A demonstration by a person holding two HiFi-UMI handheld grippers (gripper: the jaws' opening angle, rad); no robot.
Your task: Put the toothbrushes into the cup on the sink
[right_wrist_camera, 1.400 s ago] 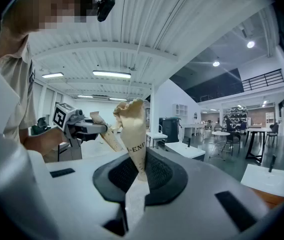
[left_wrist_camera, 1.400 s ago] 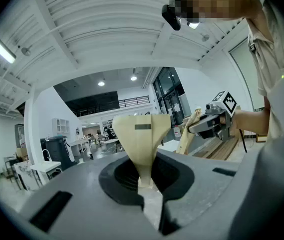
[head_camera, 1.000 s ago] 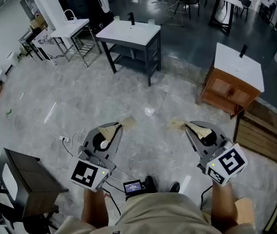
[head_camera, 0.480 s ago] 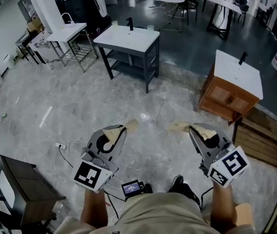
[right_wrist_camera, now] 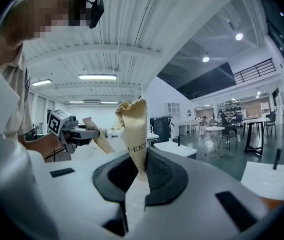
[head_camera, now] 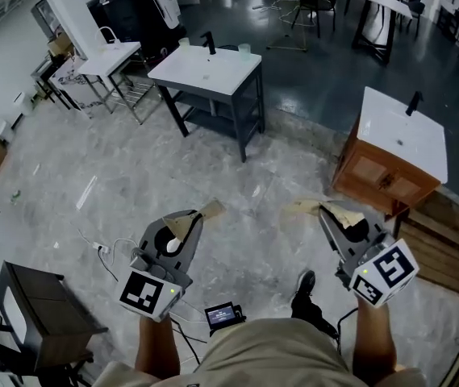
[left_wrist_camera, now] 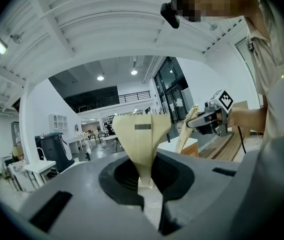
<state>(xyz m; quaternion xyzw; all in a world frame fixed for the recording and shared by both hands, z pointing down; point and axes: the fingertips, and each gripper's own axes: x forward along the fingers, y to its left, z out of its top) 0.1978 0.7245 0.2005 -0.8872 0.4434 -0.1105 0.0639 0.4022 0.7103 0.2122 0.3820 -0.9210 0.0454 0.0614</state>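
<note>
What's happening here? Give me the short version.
A person stands on the open floor, left gripper and right gripper held out in front. Both pairs of fingers are shut on nothing. The white sink on a black frame, with cups at its back edge, lies ahead, well out of reach. No toothbrush can be made out.
</note>
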